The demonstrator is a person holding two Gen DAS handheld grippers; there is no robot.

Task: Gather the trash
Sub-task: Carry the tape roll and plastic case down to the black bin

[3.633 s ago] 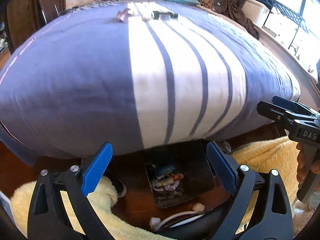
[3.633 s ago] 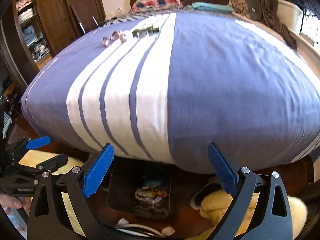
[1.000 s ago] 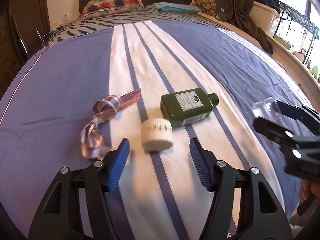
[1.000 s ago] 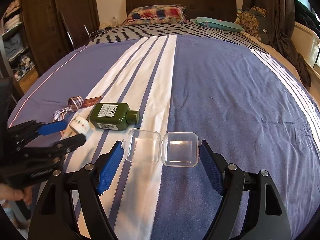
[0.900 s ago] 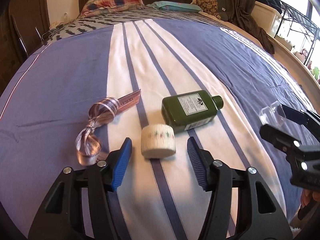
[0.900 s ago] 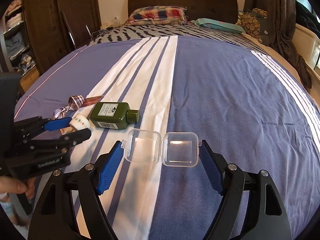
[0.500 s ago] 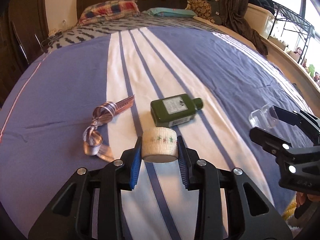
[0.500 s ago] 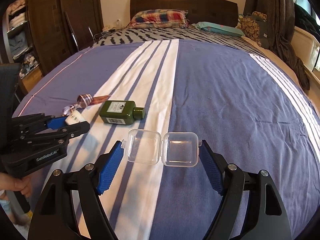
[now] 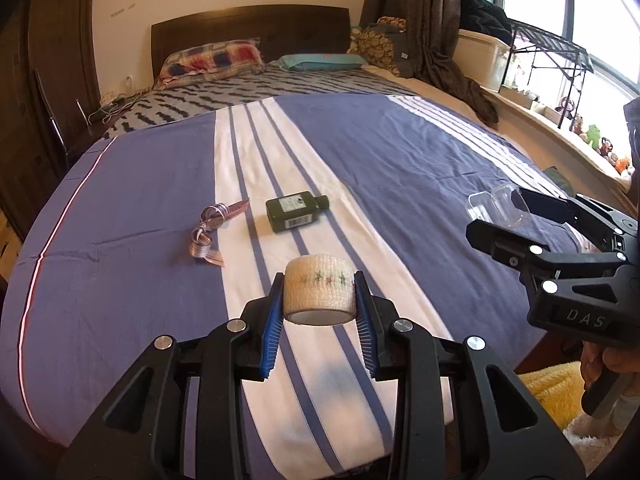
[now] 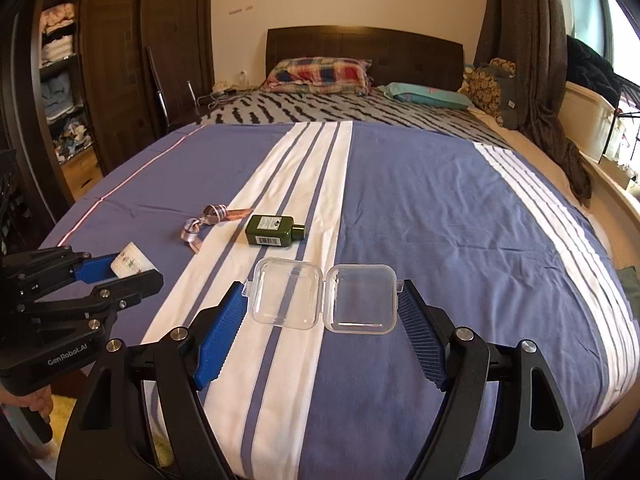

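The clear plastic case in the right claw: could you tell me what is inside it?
Nothing shows inside the clear case: it hangs open and the bedspread shows through both halves.

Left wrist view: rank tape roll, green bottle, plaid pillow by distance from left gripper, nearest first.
1. Tape roll: held between the left gripper fingers.
2. Green bottle: lying mid-bed on the white stripe.
3. Plaid pillow: far end, by the headboard.

Blue-and-white striped bedspread (image 9: pixel 400 152), dark green bottle (image 9: pixel 294 211), cream tape roll (image 9: pixel 320 294).
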